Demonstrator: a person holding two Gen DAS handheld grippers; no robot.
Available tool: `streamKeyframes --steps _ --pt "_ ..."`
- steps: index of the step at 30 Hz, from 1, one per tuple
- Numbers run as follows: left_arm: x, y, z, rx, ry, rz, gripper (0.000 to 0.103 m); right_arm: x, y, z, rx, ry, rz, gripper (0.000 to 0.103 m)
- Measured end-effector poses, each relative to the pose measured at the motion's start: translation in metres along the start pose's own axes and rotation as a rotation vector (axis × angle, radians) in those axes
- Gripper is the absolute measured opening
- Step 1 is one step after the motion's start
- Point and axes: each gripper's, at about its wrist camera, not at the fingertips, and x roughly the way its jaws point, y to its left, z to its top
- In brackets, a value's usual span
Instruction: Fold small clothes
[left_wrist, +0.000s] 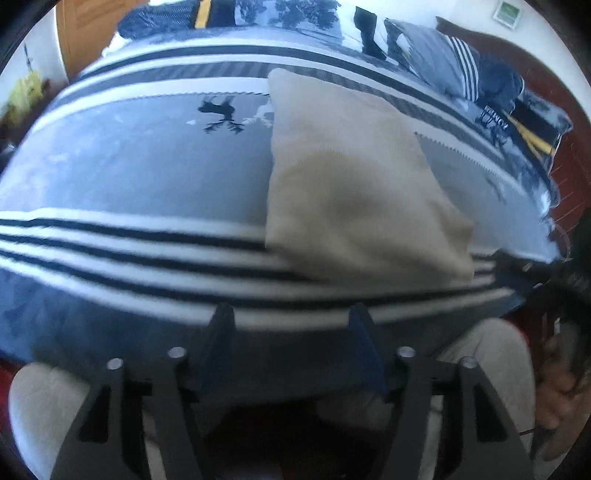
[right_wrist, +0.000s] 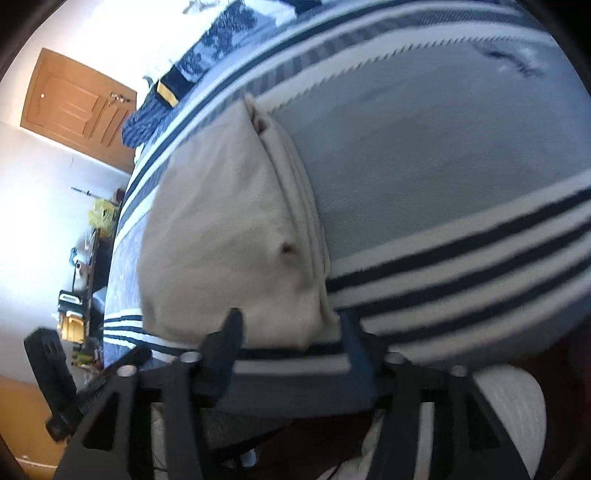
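The striped bedspread (left_wrist: 129, 177) carries a beige folded garment (left_wrist: 351, 192), its long axis running away from the person; the right gripper (right_wrist: 291, 325) sits at its near corner, jaws wide and empty; the left gripper (left_wrist: 291, 317) hangs farther back, equally wide.

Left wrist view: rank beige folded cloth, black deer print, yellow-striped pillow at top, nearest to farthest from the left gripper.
1. Beige folded cloth: just ahead of the left gripper, slightly right, on the striped blanket.
2. Black deer print: on the blanket's grey band, farther ahead, left of the cloth.
3. Yellow-striped pillow: top edge, beyond the blanket.
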Motion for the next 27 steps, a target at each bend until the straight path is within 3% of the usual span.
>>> streamKeyframes --steps 5,9,12,19,27 --pt "-0.04 0.004 -0.024 -0.015 -0.044 0.028 0.078 -0.044 0.029 -0.019 -0.071 -0.069 -0.115 0.069" --pt "-0.081 -0.006 -0.03 0.027 -0.133 0.108 0.078 -0.081 0.055 -0.034 -0.158 -0.125 -0.189 0.073" --pt "-0.111 -0.012 -0.028 0.028 -0.193 0.184 0.085 -0.101 0.074 -0.039 -0.189 -0.169 -0.199 0.076" --pt "-0.181 -0.03 -0.035 0.046 -0.333 0.209 0.085 -0.144 0.116 -0.051 -0.251 -0.23 -0.222 0.076" --pt "-0.225 -0.048 -0.047 0.078 -0.394 0.221 0.085 -0.177 0.149 -0.071 -0.313 -0.276 -0.213 0.077"
